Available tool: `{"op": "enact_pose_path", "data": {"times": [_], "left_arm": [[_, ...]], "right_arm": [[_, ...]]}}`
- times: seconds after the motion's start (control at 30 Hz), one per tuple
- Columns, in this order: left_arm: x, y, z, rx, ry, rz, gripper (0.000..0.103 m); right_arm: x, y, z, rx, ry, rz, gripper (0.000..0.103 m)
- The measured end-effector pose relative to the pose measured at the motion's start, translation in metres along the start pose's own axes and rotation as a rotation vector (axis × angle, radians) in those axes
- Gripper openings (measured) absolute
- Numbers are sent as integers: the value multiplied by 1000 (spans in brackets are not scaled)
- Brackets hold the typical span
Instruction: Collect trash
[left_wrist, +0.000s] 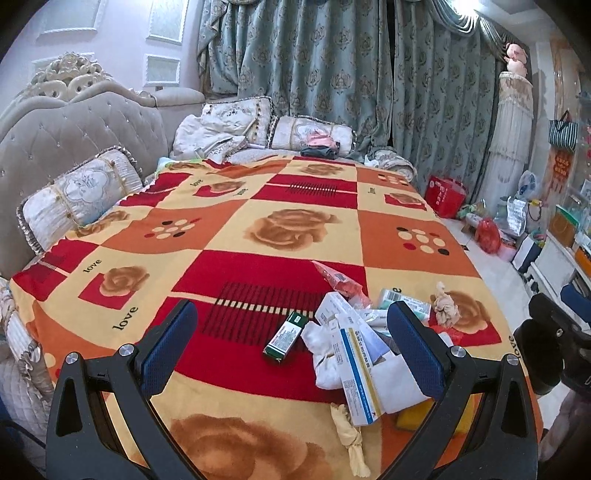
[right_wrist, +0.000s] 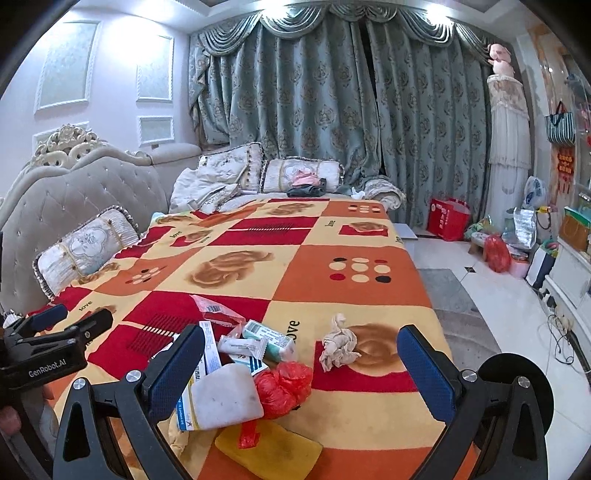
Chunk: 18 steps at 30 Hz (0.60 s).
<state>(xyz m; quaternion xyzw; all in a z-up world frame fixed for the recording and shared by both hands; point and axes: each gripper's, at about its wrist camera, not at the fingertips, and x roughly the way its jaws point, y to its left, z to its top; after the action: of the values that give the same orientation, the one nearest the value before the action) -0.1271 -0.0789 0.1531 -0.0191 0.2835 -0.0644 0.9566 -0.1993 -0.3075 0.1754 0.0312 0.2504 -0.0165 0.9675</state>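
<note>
- Left gripper (left_wrist: 291, 339) hangs above the near end of the orange, red and cream patterned blanket (left_wrist: 295, 229), jaws spread wide, nothing between them.
- Right gripper (right_wrist: 301, 363) likewise wide apart and empty, poised over the same trash pile.
- Trash lies bunched at the blanket's near right corner: green-and-white small carton (left_wrist: 286, 336), white box with blue and yellow stripe (left_wrist: 358, 373), crumpled white tissue (left_wrist: 325, 354), red plastic bag wad (right_wrist: 284, 384), crumpled beige paper ball (right_wrist: 338, 347), flat yellow sponge-like pad (right_wrist: 269, 452).
- No bin or bag for collection can be made out nearby.
- Judged step: first pick not yet begun. Best to take one outlying piece at a time, closing across the narrow width.
- Green carton lies flat, apart from the pile's left edge; in the left wrist view its long axis runs from near-left to far-right. Jaws would need turning to straddle its short sides.
- Striped box lies angled, partly atop the pile; likely to slide if nudged.
- Beige ball sits alone, no clear axis; an easy grab for the right.
</note>
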Motion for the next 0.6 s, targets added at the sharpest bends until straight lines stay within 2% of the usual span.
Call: {"op": "enact_pose_path", "data": {"times": [0.6], "left_arm": [[-3,-3,1,-9,-5,-19,102]], "right_arm": [[-1,-4,1,5,-5,-3,103]]}}
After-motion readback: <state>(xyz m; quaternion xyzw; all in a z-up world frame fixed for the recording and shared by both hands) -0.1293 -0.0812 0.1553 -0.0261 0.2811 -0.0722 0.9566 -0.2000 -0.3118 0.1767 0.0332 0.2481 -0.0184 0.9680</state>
